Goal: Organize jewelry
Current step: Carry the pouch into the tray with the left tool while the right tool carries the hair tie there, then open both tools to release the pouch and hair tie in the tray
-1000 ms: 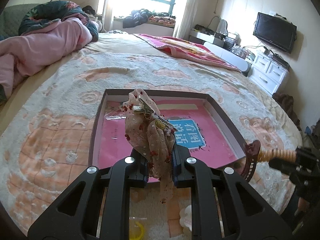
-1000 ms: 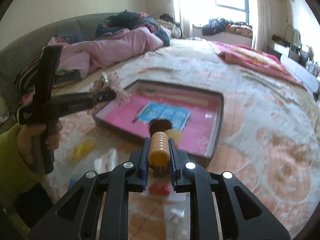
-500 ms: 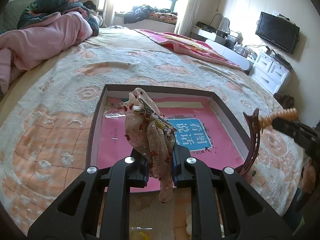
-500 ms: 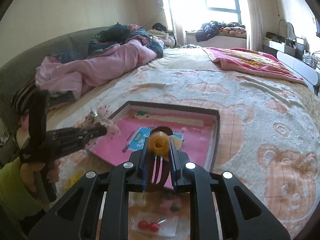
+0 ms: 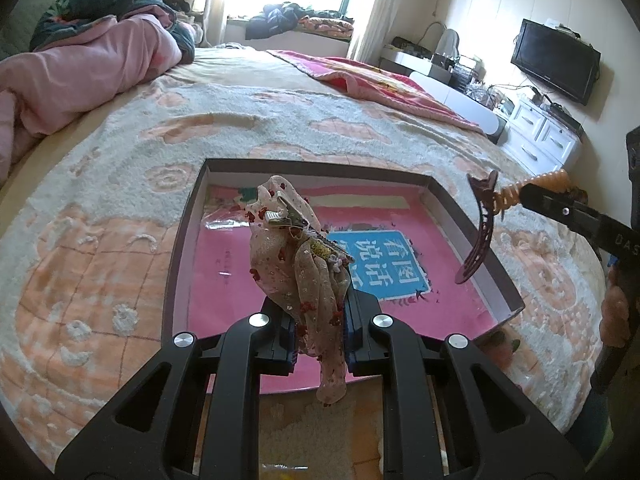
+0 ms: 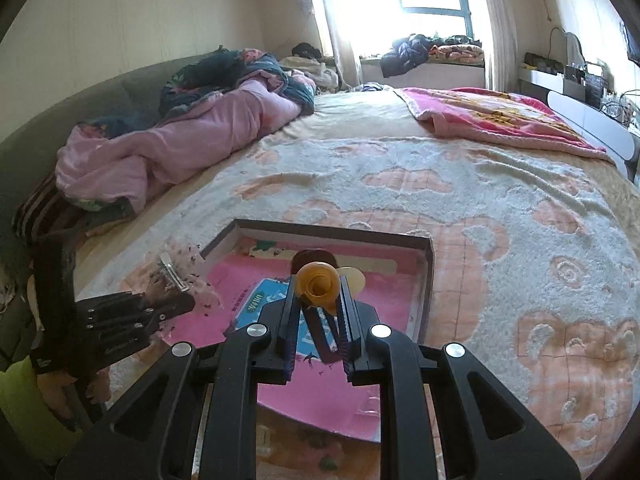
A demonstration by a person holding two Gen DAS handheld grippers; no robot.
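The left tongs [image 5: 320, 332] were clenched on a limp gauze hair bow [image 5: 296, 256], best held by its metal clip. The right tongs [image 6: 318, 320] pinched a rigid, light claw clip [image 5: 482, 224] by its amber handle, both above the tray [image 5: 188, 240] on the bed.

We are seeing the shallow box [image 5: 182, 240] lying open on the patterned bedspread [image 5: 100, 184], its pink floor bare apart from a blue label [image 5: 384, 264]; entry from above is standing free. Its low walls are blocking a level approach. The fabric hair clip [image 5: 298, 256] held in the left gripper [image 5: 320, 334] is hanging over the near-centre floor. The claw hair clip [image 5: 482, 224] held in the right gripper [image 6: 318, 316] is overhanging the right wall. Bedspread around the box is lying open; the pink quilt [image 5: 72, 80] is heaped far left, well apart.
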